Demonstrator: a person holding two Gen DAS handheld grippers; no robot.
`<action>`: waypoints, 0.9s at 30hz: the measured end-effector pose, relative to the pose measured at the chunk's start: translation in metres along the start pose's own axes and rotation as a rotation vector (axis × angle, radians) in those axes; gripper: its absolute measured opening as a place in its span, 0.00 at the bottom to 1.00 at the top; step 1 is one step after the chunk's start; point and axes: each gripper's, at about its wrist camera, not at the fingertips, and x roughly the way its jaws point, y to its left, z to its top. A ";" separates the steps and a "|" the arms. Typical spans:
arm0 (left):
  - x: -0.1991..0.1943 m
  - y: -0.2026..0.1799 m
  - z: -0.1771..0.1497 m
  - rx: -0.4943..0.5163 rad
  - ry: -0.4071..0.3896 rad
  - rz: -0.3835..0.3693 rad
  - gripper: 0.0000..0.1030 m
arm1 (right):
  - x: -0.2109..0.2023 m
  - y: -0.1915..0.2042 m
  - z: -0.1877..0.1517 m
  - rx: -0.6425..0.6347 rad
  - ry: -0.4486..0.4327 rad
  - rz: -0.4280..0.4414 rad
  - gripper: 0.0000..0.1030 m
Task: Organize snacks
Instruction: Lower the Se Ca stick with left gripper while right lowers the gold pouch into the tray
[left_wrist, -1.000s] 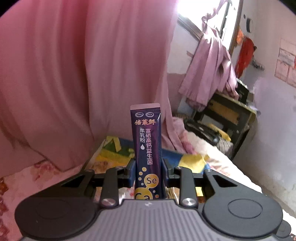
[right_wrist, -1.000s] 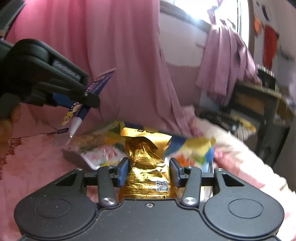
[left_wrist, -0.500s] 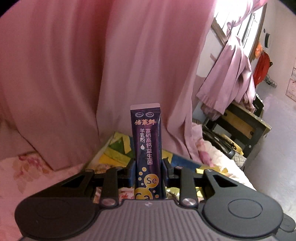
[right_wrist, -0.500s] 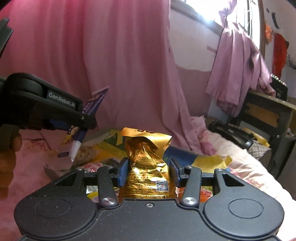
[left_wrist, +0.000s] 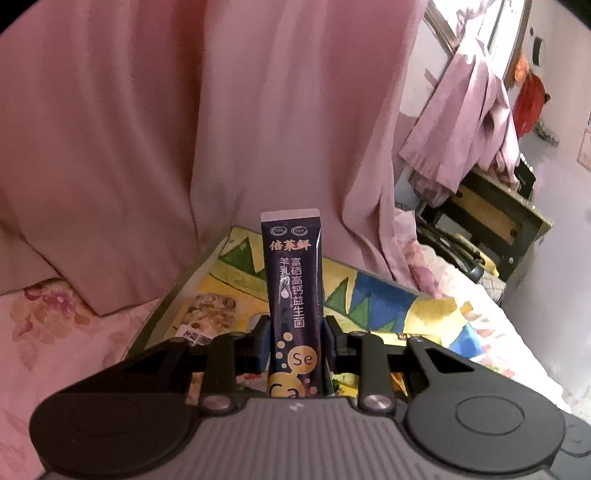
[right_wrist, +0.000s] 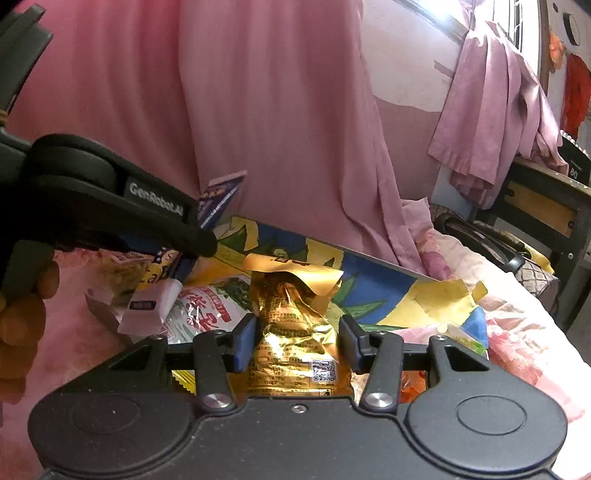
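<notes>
Snacks are mid-sort: your left tool (left_wrist: 295, 343) pinches the purple sachet (left_wrist: 293, 295), your right tool (right_wrist: 297, 341) pinches the gold packet (right_wrist: 295, 321), both above the colourful tray (right_wrist: 388, 295); neither is placed yet.

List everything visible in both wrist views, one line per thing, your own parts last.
purple stick sachet: one, dark purple with a white top edge, upright in the left jaws
gold foil packet: one, gold, crumpled, in the right jaws
tray: one, yellow, blue and green pattern, on the bed below both grippers
white snack bag: one, white with red lettering, lying in the tray
curtain: one, pink, behind the tray
floral bedding: pink, under the tray
left gripper: black, shut on the sachet
right gripper: black, blue pads, shut on the packet
</notes>
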 end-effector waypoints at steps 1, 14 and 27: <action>0.000 -0.001 -0.001 0.012 0.004 0.004 0.31 | 0.001 0.000 0.000 0.000 0.004 -0.002 0.49; 0.008 0.000 -0.006 0.028 0.072 0.027 0.35 | 0.005 0.002 -0.001 -0.015 0.030 -0.015 0.55; -0.043 -0.008 0.016 -0.031 -0.015 0.028 0.73 | -0.045 -0.028 0.022 0.111 -0.067 -0.070 0.82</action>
